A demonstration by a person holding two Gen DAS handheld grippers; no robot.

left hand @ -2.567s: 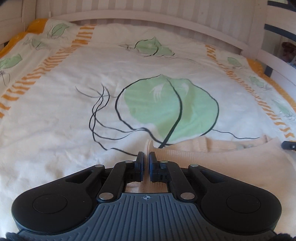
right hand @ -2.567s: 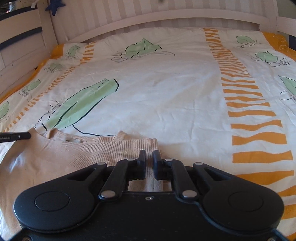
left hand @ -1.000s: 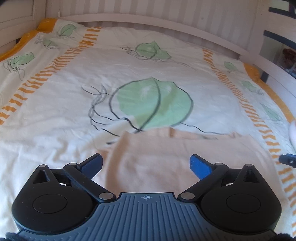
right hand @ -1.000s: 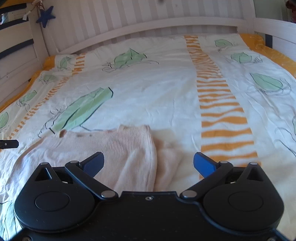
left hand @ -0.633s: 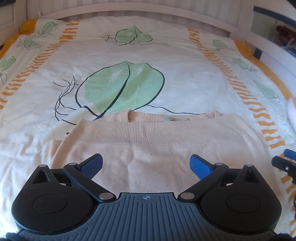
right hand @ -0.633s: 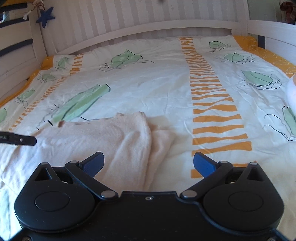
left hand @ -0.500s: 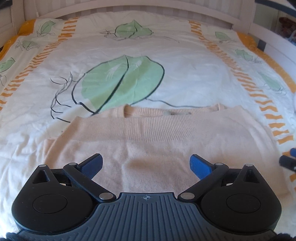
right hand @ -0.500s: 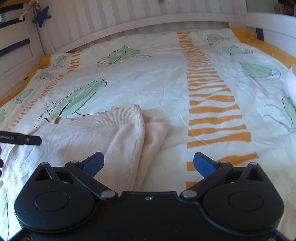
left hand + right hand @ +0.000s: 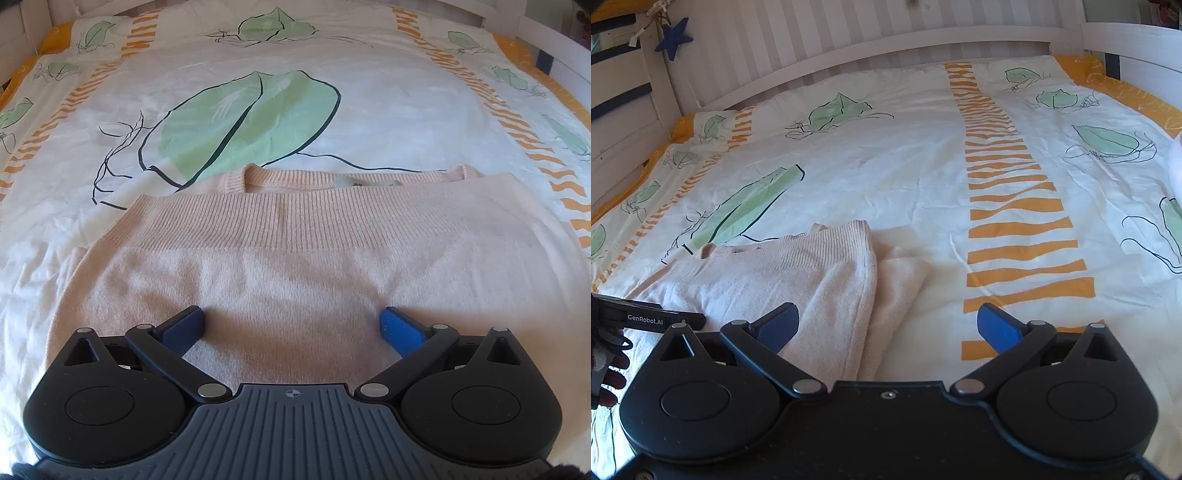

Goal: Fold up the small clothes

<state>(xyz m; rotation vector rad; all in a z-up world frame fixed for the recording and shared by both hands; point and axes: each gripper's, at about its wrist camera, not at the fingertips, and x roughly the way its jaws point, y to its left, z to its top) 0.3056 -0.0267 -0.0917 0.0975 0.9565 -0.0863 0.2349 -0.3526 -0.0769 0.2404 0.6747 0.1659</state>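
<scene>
A peach knit sweater [image 9: 295, 251] lies folded on the bed, its ribbed hem laid up near the neckline and label. My left gripper [image 9: 291, 326] is open just above the sweater's near part, holding nothing. In the right wrist view the sweater [image 9: 798, 273] lies left of centre, with a folded sleeve layer sticking out on its right side. My right gripper [image 9: 888, 325] is open and empty over the sweater's right edge. The left gripper's finger [image 9: 646, 317] shows at the left edge of that view.
The bed cover [image 9: 388, 110] is white with green leaf prints and orange striped bands [image 9: 1008, 206]. A white slatted bed frame [image 9: 886, 33] runs around the bed, with a blue star [image 9: 674, 37] hanging at the back left. A white object [image 9: 1174, 166] lies at the right edge.
Both grippers let go of the sweater's hem after laying it up toward the neckline, opened wide and drew back. The sweater now lies folded in half.
</scene>
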